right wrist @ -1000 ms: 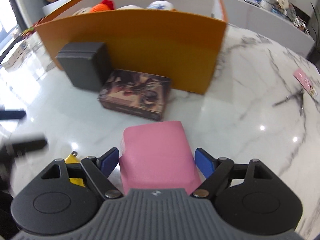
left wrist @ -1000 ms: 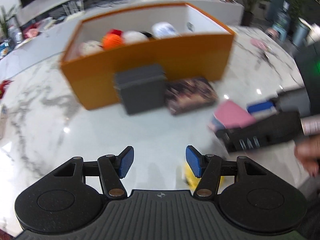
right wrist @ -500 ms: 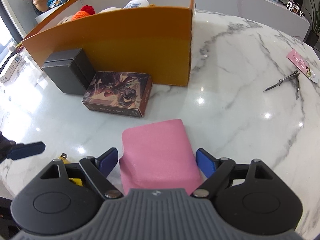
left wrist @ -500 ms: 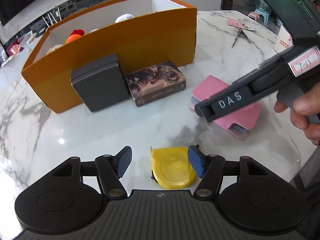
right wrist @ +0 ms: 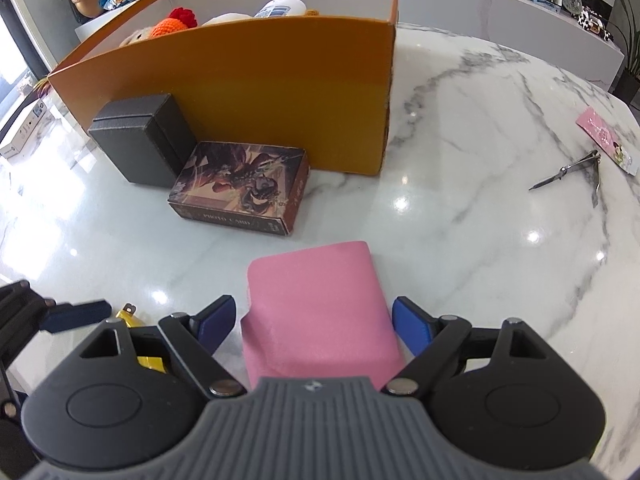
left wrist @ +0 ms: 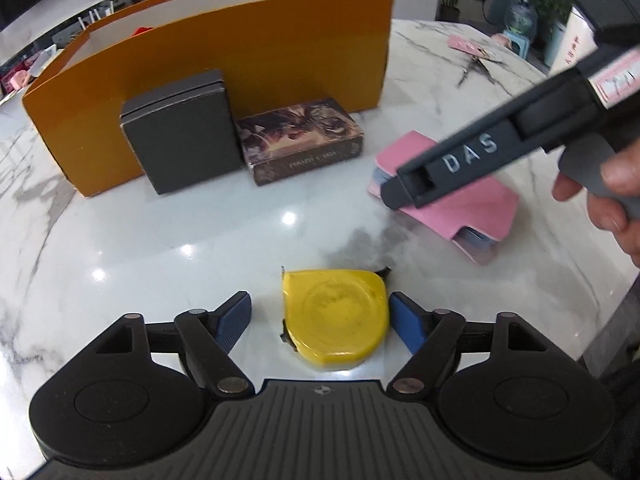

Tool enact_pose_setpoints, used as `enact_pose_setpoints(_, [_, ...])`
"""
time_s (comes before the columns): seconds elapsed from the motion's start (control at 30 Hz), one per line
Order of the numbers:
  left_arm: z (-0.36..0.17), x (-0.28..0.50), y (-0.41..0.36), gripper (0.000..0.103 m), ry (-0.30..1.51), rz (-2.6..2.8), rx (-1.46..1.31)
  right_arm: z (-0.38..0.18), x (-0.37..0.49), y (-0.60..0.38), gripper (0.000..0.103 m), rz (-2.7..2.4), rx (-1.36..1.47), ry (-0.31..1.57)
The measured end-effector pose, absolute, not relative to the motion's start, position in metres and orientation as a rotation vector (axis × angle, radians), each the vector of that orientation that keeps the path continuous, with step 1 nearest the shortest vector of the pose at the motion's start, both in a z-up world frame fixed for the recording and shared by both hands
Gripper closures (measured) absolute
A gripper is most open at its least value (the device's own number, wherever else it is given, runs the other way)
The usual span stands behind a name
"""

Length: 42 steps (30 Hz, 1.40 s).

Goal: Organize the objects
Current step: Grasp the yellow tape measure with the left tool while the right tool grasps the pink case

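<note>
Between your left gripper (left wrist: 320,314) jaws, which are opening, the yellow tape (left wrist: 335,320) lies flat on the marble, its near edge cut off by the gripper body. Your right gripper (right wrist: 313,320) stands wide around the pink case (right wrist: 318,312), pads not touching, near end hidden. Toys in the orange box (right wrist: 280,92) are hard to make out.

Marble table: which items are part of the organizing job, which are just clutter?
In play:
- flat yellow tape measure, between opening left gripper pads
- soft pink pouch, between open right gripper pads
- orange cardboard box

Lying about:
- metal nail clipper
- pink card
</note>
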<state>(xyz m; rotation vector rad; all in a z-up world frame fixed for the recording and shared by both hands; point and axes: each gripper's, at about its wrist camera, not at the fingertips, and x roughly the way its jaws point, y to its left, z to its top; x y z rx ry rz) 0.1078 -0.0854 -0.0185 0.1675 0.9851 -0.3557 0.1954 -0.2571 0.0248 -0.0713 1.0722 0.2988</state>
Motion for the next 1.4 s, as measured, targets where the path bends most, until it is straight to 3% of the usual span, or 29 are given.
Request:
enact_pose_setpoints(0.87, [-0.025, 0.096, -0.083, 0.004, 0.893, -0.340, 0.143, 0.010, 0.190, -0.247, 0.001, 0.306, -0.195, 1.086])
enact_pose_setpoints(1.2, [-0.025, 0.097, -0.084, 0.003, 0.887, -0.343, 0.146, 0.010, 0.191, -0.250, 0.001, 0.312, -0.197, 1.085])
enact_pose_setpoints(1.27, [-0.024, 0.097, -0.084, 0.006, 0.894, -0.351, 0.149, 0.011, 0.191, -0.251, 0.001, 0.313, -0.199, 1.089])
enact_pose_setpoints(1.3, [-0.023, 0.097, -0.084, 0.016, 0.895, -0.362, 0.154, 0.011, 0.191, -0.251, 0.002, 0.315, -0.203, 1.092])
enact_pose_setpoints(1.33, [-0.021, 0.097, -0.085, 0.038, 0.890, -0.376, 0.163, 0.012, 0.191, -0.252, 0.007, 0.317, -0.204, 1.091])
enact_pose_setpoints(1.4, [-0.018, 0.098, -0.087, 0.041, 0.907, -0.390, 0.174, 0.019, 0.192, -0.254, 0.020, 0.313, -0.199, 1.075])
